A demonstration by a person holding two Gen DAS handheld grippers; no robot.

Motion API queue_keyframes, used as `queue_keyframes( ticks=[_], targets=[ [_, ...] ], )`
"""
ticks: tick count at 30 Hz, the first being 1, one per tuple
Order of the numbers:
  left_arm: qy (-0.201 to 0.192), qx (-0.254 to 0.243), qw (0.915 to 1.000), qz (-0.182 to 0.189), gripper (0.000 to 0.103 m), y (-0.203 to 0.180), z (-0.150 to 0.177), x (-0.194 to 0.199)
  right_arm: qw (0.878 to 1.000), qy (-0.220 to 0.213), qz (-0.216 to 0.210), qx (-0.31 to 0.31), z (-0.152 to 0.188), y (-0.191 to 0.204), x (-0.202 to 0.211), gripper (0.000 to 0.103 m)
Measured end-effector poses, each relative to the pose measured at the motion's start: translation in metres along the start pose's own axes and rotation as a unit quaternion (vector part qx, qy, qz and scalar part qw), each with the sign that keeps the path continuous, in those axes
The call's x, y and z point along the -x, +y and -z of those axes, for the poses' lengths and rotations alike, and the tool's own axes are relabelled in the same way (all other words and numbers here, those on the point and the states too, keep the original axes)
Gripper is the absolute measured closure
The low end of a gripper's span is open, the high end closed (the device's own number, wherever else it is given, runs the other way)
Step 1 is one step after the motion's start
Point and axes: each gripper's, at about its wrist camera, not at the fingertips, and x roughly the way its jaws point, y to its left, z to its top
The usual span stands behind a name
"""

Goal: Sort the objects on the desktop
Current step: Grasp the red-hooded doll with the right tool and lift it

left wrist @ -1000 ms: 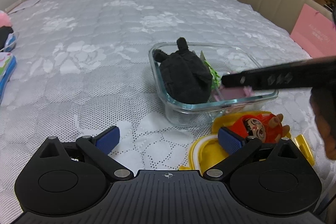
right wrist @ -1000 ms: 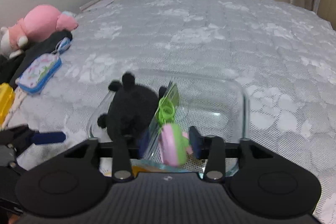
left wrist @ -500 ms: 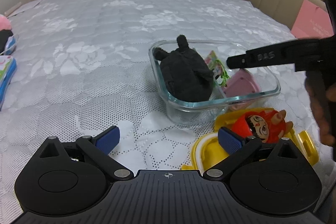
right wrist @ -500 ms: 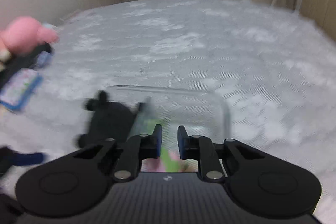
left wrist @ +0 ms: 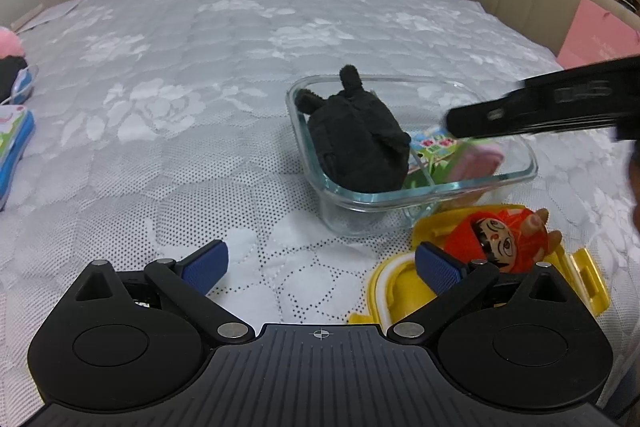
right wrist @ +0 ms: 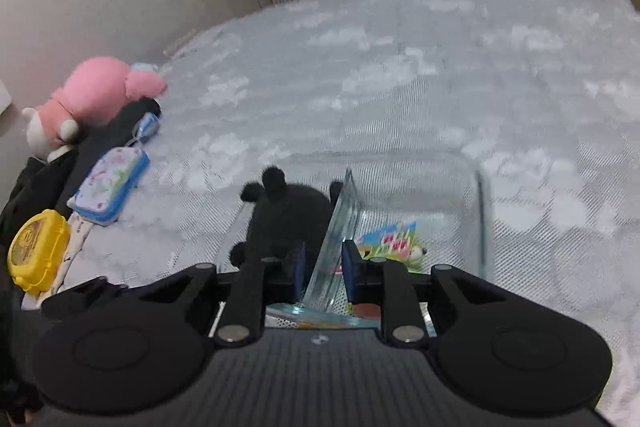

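Left wrist view recorded one glass container (left wrist: 516, 183) on the white patterned cloth (left wrist: 200, 75), split by a glass divider (right wrist: 340, 227) into two compartments. Count inside: one black plush (left wrist: 360, 143) in the left compartment, ears toward the far rim, long axis running from the near wall to the far wall; one pink pouch (left wrist: 476, 163) and one printed card (left wrist: 434, 143) in the right compartment. The pouch lay with its long axis roughly along the near rim.

One yellow box (left wrist: 584, 275) sat just beside the container's near wall, lid open, holding one red doll (left wrist: 500, 239) face-up.

Left gripper (left wrist: 320, 263): blue pads wide apart, nothing between them, low over the cloth before the container. Right gripper (right wrist: 322, 271): pads part-way closed, one on each side of the divider; contact with the glass could not be judged. In the left wrist view it reached over the container's right compartment.

Right wrist view, left edge of cloth: one pink plush (right wrist: 92, 99), one blue-edged pouch (right wrist: 110, 183), one yellow round tin (right wrist: 36, 251).
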Motion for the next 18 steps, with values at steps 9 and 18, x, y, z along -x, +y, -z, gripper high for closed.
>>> queue_keyframes(
  ticks=[9,18],
  targets=[
    [0.0,-0.005,1.0,-0.001,0.001,-0.004,0.001,0.0,0.969,-0.067,0.085,0.22,0.049,0.036,0.058,0.041],
    [0.005,-0.016,0.9998,-0.009,0.001,-0.012,0.003,-0.002,0.931,-0.043,0.114,0.345,0.089,0.058,0.031,0.037]
  ],
)
